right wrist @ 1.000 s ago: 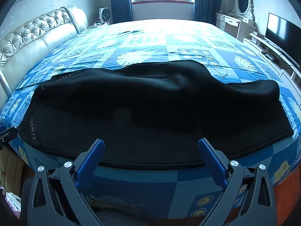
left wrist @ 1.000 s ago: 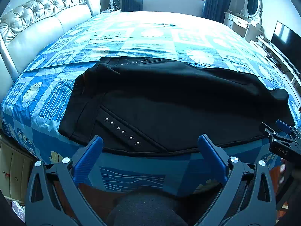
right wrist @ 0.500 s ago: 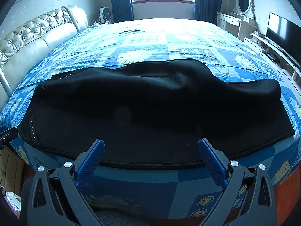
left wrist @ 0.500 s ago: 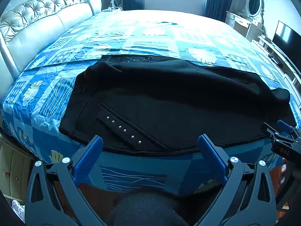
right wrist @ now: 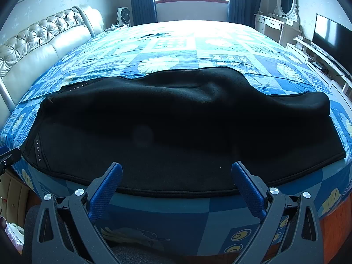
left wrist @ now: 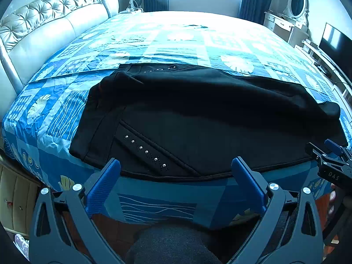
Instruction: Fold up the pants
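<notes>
Lying flat across the near part of the bed, the black pants are seen with their long axis running left to right, parallel to the near edge of the mattress. The waist end, marked by a diagonal row of studs, is at the left; the leg cuffs are at the right. The garment appears already doubled lengthwise, one leg on the other, though the dark cloth hides the layers. A raised ridge is noted along the far edge in the right wrist view.

The left gripper is held just short of the near hem, jaws spread wide, nothing between the blue pads. It is aimed at the waist and stud region. The right gripper is likewise held just off the near hem, jaws spread wide and empty, aimed at the mid-leg section of the pants. Its tip is also visible at the right margin of the left wrist view.

Relation judged decisive: the pants lie straight ahead of both sets of jaws, with the hem crosswise to the fingers. The left gripper is nearer the waist, the right nearer the cuffs. No cloth is touched yet.

Step in hand is judged to be the approach before a grasp. A crosswise fold, cuffs carried toward the waist, is considered the likely next move; in that case the right gripper would need to shift further right. Slipping of a single layer is the expected risk.
</notes>
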A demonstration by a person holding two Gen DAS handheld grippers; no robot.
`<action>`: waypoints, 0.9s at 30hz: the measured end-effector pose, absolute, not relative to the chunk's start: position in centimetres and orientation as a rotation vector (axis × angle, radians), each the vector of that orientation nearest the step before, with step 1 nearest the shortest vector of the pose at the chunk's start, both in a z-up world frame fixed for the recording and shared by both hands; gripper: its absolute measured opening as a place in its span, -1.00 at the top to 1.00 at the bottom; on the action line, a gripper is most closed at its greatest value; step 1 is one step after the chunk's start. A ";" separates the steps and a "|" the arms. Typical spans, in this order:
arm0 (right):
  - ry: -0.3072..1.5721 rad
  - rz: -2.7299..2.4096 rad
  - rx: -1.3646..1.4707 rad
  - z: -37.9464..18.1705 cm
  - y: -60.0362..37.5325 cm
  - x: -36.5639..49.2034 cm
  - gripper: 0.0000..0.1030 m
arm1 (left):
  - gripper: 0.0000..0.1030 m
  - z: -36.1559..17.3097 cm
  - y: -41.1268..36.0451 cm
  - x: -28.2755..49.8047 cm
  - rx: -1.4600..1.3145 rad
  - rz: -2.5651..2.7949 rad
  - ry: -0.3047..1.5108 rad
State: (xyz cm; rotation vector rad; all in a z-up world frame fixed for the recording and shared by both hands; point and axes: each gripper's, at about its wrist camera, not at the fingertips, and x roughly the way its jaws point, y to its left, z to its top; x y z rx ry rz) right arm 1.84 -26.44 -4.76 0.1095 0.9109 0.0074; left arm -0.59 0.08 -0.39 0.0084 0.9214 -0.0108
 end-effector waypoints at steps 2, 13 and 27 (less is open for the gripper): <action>0.910 0.008 0.112 -4.8 -26.5 1.9 -0.91 | -0.96 -0.5 0.1 -0.6 0.010 -0.011 0.922; 0.918 0.021 0.110 -5.0 -26.4 2.1 -0.91 | -0.96 -0.5 0.2 -0.6 0.009 -0.009 0.924; 0.927 0.046 0.116 -5.0 -26.2 2.1 -0.91 | -0.96 -0.8 0.5 -0.5 0.007 -0.010 0.930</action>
